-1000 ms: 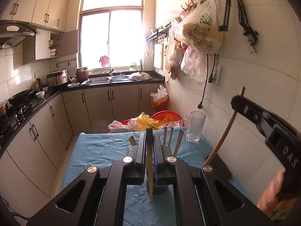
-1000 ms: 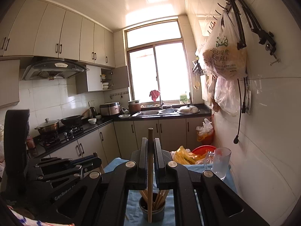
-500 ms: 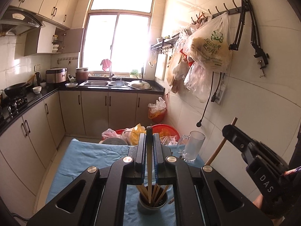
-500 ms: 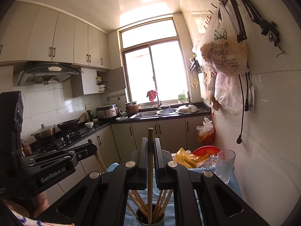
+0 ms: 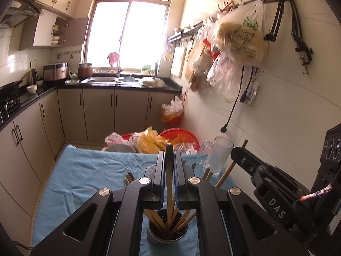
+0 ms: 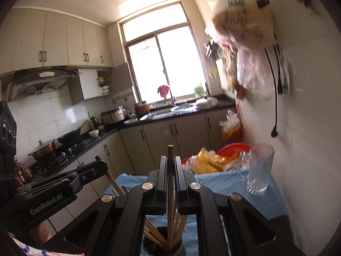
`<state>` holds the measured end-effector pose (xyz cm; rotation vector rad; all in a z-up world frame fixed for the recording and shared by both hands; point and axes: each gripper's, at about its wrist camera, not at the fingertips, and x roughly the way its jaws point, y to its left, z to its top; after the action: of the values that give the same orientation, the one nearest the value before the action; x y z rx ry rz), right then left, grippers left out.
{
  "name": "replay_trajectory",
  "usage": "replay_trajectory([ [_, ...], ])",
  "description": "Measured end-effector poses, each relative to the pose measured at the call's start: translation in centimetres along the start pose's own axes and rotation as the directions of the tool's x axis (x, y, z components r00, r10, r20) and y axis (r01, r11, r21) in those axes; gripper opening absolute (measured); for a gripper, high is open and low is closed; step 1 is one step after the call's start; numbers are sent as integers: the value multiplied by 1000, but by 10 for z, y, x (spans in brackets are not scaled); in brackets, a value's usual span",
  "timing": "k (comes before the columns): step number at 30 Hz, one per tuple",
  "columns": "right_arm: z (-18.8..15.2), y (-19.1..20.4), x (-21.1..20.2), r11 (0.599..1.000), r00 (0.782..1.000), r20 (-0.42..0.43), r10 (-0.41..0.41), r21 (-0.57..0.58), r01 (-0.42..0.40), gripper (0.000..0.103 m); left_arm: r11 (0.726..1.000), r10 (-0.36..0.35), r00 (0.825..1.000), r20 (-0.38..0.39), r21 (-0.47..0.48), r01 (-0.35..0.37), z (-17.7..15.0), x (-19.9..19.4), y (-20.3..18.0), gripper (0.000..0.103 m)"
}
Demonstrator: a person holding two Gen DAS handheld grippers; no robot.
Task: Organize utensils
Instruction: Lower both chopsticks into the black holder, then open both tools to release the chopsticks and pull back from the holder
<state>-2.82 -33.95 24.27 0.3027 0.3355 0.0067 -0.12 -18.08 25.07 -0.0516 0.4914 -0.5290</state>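
Left wrist view: the left gripper [image 5: 169,166] clenches one chopstick [image 5: 169,183] over the holder [image 5: 166,232] at 6 o'clock — the right gripper [image 6: 169,170] likewise grasps another chopstick [image 6: 170,192].

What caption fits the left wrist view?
Left tool lowers a chopstick into the holder of chopsticks on the blue cloth.

Light blue cloth [image 5: 89,177] on the table; tan wooden chopsticks [image 5: 169,192]; dark, perhaps grey metal holder [image 5: 164,237]; red basin [image 5: 181,135]; clear glass mug [image 6: 259,170]; black gripper fingers [image 5: 159,170].
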Motion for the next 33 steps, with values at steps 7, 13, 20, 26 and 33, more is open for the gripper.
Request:
replay_trajectory([
  [7,-27,-18,29,997,994,-102,22,74,-15,6,1000,-2,998,-59,5,2,-17,22,1,7],
  [13,-40,-31,42,994,990,-140,17,106,-2,6,1000,6,996,-84,28,-3,-27,31,0,7],
  [20,-43,-33,43,995,989,-148,14,104,2,6,1000,15,994,-108,21,-13,-35,38,5,7],
  [26,-47,-34,46,994,987,-160,5,109,12,6,999,38,992,-123,25,-36,-40,42,6,7],
  [33,-48,-34,46,994,987,-158,1,104,15,6,998,62,991,-122,37,-58,-41,41,8,7],
])
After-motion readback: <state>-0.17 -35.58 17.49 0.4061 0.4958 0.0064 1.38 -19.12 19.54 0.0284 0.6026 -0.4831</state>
